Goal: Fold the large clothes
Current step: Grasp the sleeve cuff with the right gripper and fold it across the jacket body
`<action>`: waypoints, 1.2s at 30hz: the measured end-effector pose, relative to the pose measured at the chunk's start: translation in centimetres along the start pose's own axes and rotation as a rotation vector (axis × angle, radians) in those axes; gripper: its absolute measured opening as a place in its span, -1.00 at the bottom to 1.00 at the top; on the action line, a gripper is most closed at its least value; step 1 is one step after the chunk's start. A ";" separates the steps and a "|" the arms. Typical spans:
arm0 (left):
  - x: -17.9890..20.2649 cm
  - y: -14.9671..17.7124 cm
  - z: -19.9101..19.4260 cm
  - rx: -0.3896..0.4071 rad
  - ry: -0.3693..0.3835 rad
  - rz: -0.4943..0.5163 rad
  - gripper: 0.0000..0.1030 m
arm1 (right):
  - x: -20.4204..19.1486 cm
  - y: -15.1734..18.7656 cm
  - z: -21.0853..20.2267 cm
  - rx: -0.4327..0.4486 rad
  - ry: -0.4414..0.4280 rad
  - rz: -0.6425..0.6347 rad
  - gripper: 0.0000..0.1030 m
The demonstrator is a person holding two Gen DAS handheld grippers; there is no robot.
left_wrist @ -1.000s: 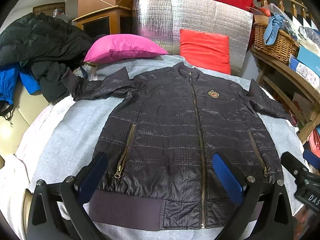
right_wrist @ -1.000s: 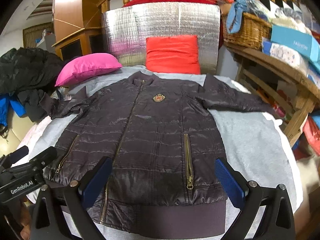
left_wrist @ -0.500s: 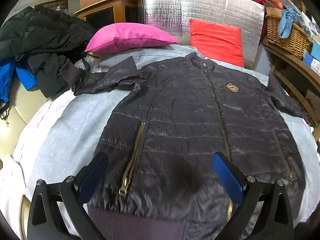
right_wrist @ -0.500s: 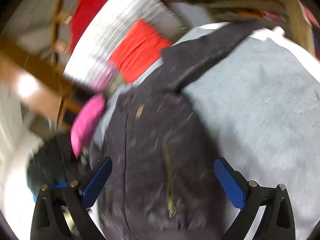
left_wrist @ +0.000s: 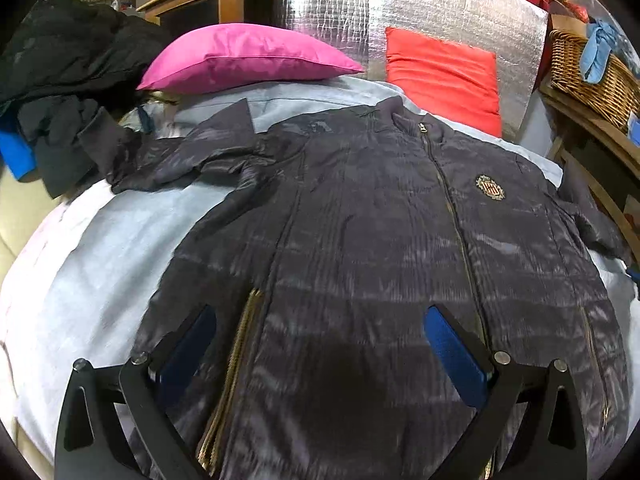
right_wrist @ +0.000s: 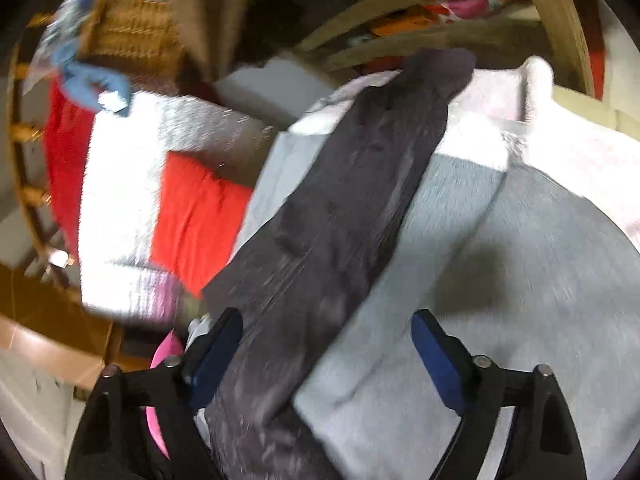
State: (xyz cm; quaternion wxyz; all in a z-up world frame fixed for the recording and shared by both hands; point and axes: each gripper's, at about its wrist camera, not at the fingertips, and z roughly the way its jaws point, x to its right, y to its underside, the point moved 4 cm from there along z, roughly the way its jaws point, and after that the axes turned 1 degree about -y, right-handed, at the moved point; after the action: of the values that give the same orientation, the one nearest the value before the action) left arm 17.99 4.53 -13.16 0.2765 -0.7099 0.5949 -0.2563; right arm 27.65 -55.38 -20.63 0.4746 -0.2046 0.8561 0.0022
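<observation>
Dark quilted fabric fills our left wrist view: the jacket lies face up and zipped on a pale grey sheet, collar at the far end and hem toward us. Its gold crest badge sits right of the centre zip, and a brass pocket zip runs down near the left side. One sleeve is stretched out to the far left, crumpled at the shoulder. Beyond the collar we see a pink pillow and a red cushion leaning against a silver foil panel; a wicker basket stands at the far right and a heap of black clothing at the far left.

Our left gripper hovers over the lower front of the jacket with its blue pads spread wide and nothing pinched between them.

Our right wrist view is tilted and smeared. There the other sleeve lies straight across the sheet toward its edge. Our right gripper is over that sleeve; its jaws have just been closing but remain apart, with the sleeve between them and not clamped.
</observation>
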 end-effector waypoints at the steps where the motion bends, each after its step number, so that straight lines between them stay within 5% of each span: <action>1: 0.1 -0.2 0.4 0.000 0.006 0.001 1.00 | 0.1 -0.6 0.7 0.008 0.013 0.004 0.54; 5: 0.0 -0.5 1.8 -0.006 0.031 -0.002 1.00 | 0.3 -2.9 3.2 0.044 0.068 0.018 0.53; 7: 0.0 -0.3 2.6 -0.017 0.039 -0.002 1.00 | 0.4 -3.8 4.2 0.051 0.077 0.023 0.32; 9: -0.3 0.3 3.4 -0.038 0.048 -0.014 1.00 | 0.5 -4.8 5.1 0.045 0.114 0.025 -0.51; 12: -1.1 1.0 4.3 -0.070 0.070 -0.061 1.00 | -1.9 -6.0 5.3 0.060 0.191 -0.074 -0.68; 16: -1.4 1.2 4.3 -0.060 0.104 -0.086 1.00 | -10.9 -5.2 3.1 0.138 0.201 -0.350 -0.71; 20: -1.6 1.3 4.2 -0.051 0.129 -0.101 1.00 | -24.1 0.7 0.7 0.220 0.143 -0.711 -0.72; 25: -2.0 1.1 4.0 -0.044 0.153 -0.129 1.00 | -34.9 15.6 1.0 0.214 0.023 -1.128 -0.72; 28: -2.1 1.0 4.1 -0.044 0.160 -0.138 1.00 | -35.6 24.8 4.0 0.073 -0.017 -1.302 -0.54; 29: -2.2 1.0 4.0 -0.046 0.165 -0.142 1.00 | -34.9 27.8 5.9 -0.020 -0.023 -1.326 -0.07; 30: -2.3 1.0 4.0 -0.047 0.171 -0.148 1.00 | -33.8 30.3 7.8 -0.111 -0.023 -1.333 0.65; 33: -2.5 0.9 4.1 -0.053 0.183 -0.164 1.00 | -29.4 33.9 12.1 -0.275 -0.003 -1.217 0.73; 36: -2.7 0.8 4.0 -0.056 0.192 -0.177 1.00 | -25.2 32.7 13.7 -0.361 -0.024 -0.934 0.73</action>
State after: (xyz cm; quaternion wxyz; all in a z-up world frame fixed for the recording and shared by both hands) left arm 19.77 7.41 -16.73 0.1747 -0.7393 0.5608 -0.3294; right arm 38.97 -13.95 -13.88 0.3917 -0.6447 0.6536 -0.0603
